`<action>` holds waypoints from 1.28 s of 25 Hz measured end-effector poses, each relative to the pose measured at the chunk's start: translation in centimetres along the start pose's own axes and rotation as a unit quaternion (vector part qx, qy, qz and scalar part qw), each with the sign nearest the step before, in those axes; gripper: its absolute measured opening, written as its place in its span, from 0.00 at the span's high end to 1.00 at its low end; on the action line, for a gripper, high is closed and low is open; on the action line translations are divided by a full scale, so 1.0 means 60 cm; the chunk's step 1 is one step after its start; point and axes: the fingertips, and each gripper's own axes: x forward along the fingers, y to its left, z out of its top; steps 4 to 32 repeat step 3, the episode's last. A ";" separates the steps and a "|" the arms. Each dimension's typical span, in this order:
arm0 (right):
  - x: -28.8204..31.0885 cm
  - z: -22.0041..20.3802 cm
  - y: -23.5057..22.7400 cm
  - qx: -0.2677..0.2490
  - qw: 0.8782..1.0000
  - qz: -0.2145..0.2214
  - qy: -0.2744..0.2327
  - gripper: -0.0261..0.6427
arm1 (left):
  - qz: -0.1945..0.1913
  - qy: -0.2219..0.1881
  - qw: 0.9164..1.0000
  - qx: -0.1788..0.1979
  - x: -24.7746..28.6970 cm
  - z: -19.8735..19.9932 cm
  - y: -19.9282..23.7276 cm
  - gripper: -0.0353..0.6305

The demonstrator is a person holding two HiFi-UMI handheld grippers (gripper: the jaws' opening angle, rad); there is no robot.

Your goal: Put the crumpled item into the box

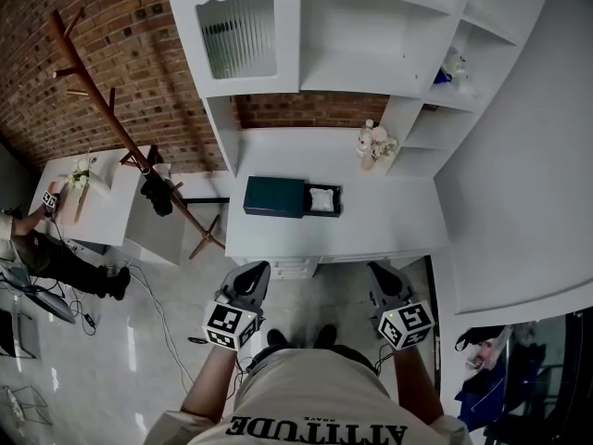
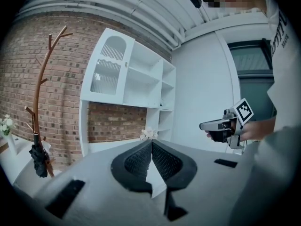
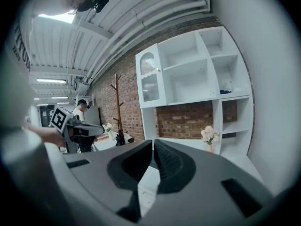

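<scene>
On the white desk (image 1: 371, 221) lies a dark teal box (image 1: 275, 197). Its right end is open, and a white crumpled item (image 1: 321, 199) rests inside. Both grippers hang below the desk's front edge, close to the person's body and well apart from the box. My left gripper (image 1: 255, 269) (image 2: 151, 142) is shut with nothing between its jaws. My right gripper (image 1: 377, 269) (image 3: 153, 142) is also shut and empty. Each gripper view shows the other gripper off to the side: the right gripper (image 2: 221, 126) and the left gripper (image 3: 77, 128).
A small vase of flowers (image 1: 373, 144) stands at the desk's back right. White shelves and a cabinet (image 1: 278, 26) rise behind it. A wooden coat rack (image 1: 102, 109) stands on the floor at the left, by another white table (image 1: 97, 207) where a person (image 1: 37, 244) sits.
</scene>
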 end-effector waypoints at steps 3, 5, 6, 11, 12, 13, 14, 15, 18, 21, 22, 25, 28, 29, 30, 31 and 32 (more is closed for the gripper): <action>0.003 0.002 0.003 0.000 1.000 -0.001 0.001 0.91 | -0.001 0.001 1.000 -0.001 0.001 0.001 0.005 0.91; 0.003 0.002 0.003 0.000 1.000 -0.001 0.001 0.91 | -0.001 0.001 1.000 -0.001 0.001 0.001 0.005 0.91; 0.003 0.002 0.003 0.000 1.000 -0.001 0.001 0.91 | -0.001 0.001 1.000 -0.001 0.001 0.001 0.005 0.91; 0.003 0.002 0.003 0.000 1.000 -0.001 0.001 0.91 | -0.001 0.001 1.000 -0.001 0.001 0.001 0.005 0.91; 0.003 0.002 0.003 0.000 1.000 -0.001 0.001 0.91 | -0.001 0.001 1.000 -0.001 0.001 0.001 0.005 0.91; 0.003 0.002 0.003 0.000 1.000 -0.001 0.001 0.91 | -0.001 0.001 1.000 -0.001 0.001 0.001 0.005 0.91; 0.003 0.002 0.003 0.000 1.000 -0.001 0.001 0.91 | -0.001 0.001 1.000 -0.001 0.001 0.001 0.005 0.91; 0.003 0.002 0.003 0.000 1.000 -0.001 0.001 0.91 | -0.001 0.001 1.000 -0.001 0.001 0.001 0.005 0.91; 0.003 0.002 0.003 0.000 1.000 -0.001 0.001 0.91 | -0.001 0.001 1.000 -0.001 0.001 0.001 0.005 0.91; 0.003 0.002 0.003 0.000 1.000 -0.001 0.001 0.91 | -0.001 0.001 1.000 -0.001 0.001 0.001 0.005 0.91; 0.003 0.002 0.003 0.000 1.000 -0.001 0.001 0.91 | -0.001 0.001 1.000 -0.001 0.001 0.001 0.005 0.91; 0.003 0.002 0.003 0.000 1.000 -0.001 0.001 0.91 | -0.001 0.001 1.000 -0.001 0.001 0.001 0.005 0.91; 0.003 0.002 0.003 0.000 1.000 -0.001 0.001 0.91 | -0.001 0.001 1.000 -0.001 0.001 0.001 0.005 0.91; 0.003 0.002 0.003 0.000 1.000 -0.001 0.001 0.91 | -0.001 0.001 1.000 -0.001 0.001 0.001 0.005 0.91; 0.003 0.002 0.003 0.000 1.000 -0.001 0.001 0.91 | -0.001 0.001 1.000 -0.001 0.001 0.001 0.005 0.91; 0.003 0.002 0.003 0.000 1.000 -0.001 0.001 0.91 | -0.001 0.001 1.000 -0.001 0.001 0.001 0.005 0.91; 0.003 0.002 0.003 0.000 1.000 -0.001 0.001 0.91 | -0.001 0.001 1.000 -0.001 0.001 0.001 0.005 0.91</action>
